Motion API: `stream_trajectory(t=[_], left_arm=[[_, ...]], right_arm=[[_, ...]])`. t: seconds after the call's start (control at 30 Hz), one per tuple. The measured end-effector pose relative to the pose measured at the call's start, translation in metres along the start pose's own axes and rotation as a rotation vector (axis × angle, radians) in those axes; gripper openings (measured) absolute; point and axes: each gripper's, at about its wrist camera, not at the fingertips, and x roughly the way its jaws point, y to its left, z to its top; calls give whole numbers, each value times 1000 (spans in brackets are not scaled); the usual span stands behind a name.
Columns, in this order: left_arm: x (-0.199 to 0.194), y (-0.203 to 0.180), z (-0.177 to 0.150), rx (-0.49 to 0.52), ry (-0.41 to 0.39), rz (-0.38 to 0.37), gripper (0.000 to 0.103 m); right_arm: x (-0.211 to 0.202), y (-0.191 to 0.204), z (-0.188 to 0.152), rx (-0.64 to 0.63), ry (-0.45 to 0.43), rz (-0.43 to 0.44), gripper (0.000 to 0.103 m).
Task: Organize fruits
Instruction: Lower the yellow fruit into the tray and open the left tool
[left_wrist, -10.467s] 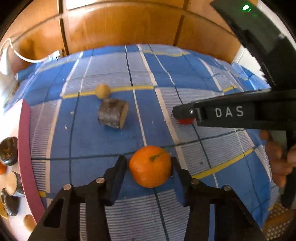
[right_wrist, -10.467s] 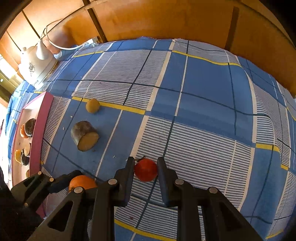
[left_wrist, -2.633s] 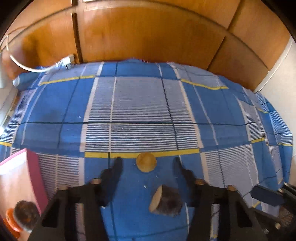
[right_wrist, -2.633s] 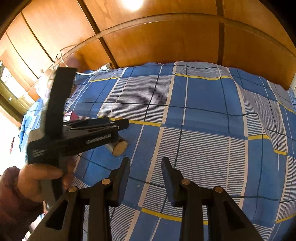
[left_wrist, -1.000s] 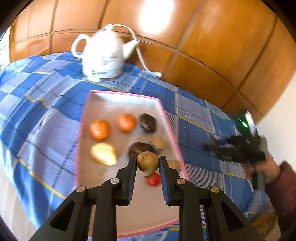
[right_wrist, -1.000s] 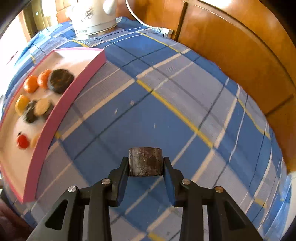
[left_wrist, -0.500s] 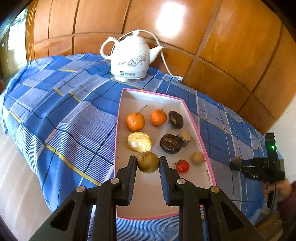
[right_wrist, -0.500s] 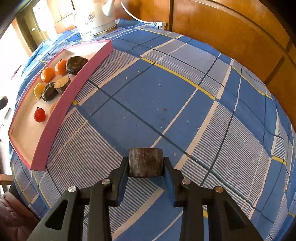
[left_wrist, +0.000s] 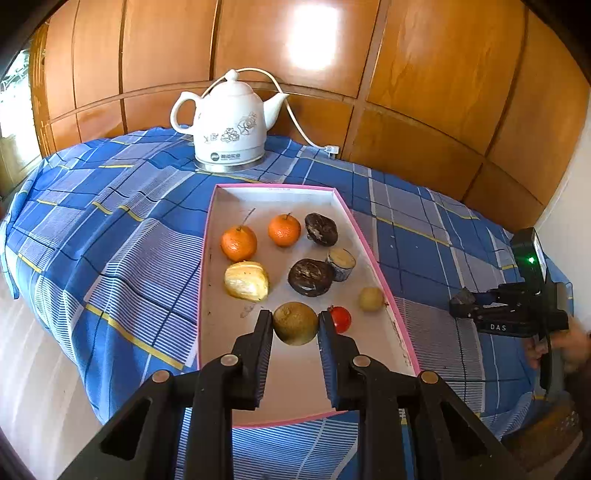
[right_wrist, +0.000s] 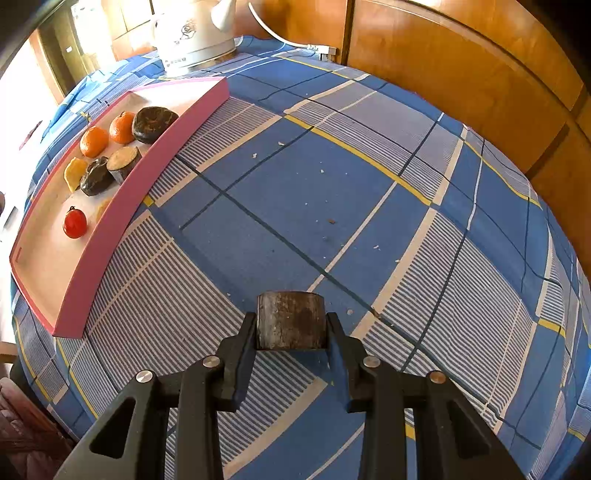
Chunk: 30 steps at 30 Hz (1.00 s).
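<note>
- The left gripper (left_wrist: 295, 324) is clamped tight on a round olive-brown fruit (left_wrist: 295, 323), held above the near half of the shallow pink-rimmed tray (left_wrist: 380, 273); the small red tomato (left_wrist: 340, 319) lies just beside it
- The right gripper (right_wrist: 291, 328) has its jaws closed part-way on a short dark cylindrical chunk of cut fruit (right_wrist: 290, 320), above the blue checked tablecloth (right_wrist: 332, 184) and well apart from the tray
- To place the round fruit well, I would lower it onto the bare patch of tray floor nearest the camera, clear of the tomato and the yellow wedge (left_wrist: 246, 281), and let go only once it rests, since a round fruit is likely to roll
- The chunk has further to travel: carry it over the pink wall, not against it, and set it down on a flat cut face so it stays put
- Bringing the hands in one after the other should avoid a clash over the tray
</note>
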Motion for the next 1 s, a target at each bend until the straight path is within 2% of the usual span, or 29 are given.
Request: stream_trajectory(t=[0.43, 0.53, 0.67, 0.77, 1.0], left_arm=[[14, -5, -3, 13, 35, -12, 25], [17, 4, -3, -22, 48, -20, 25], [21, 29, -2, -132, 73, -58, 25], [24, 35, -2, -165, 83, -76, 25], [42, 17, 7, -108, 94, -100, 25]], right_arm=[[3, 0, 1, -16, -2, 0, 36], [2, 0, 1, -17, -2, -1, 36], [2, 1, 1, -18, -3, -5, 36], [2, 2, 1, -19, -2, -5, 36], [1, 4, 1, -29, -1, -13, 36]])
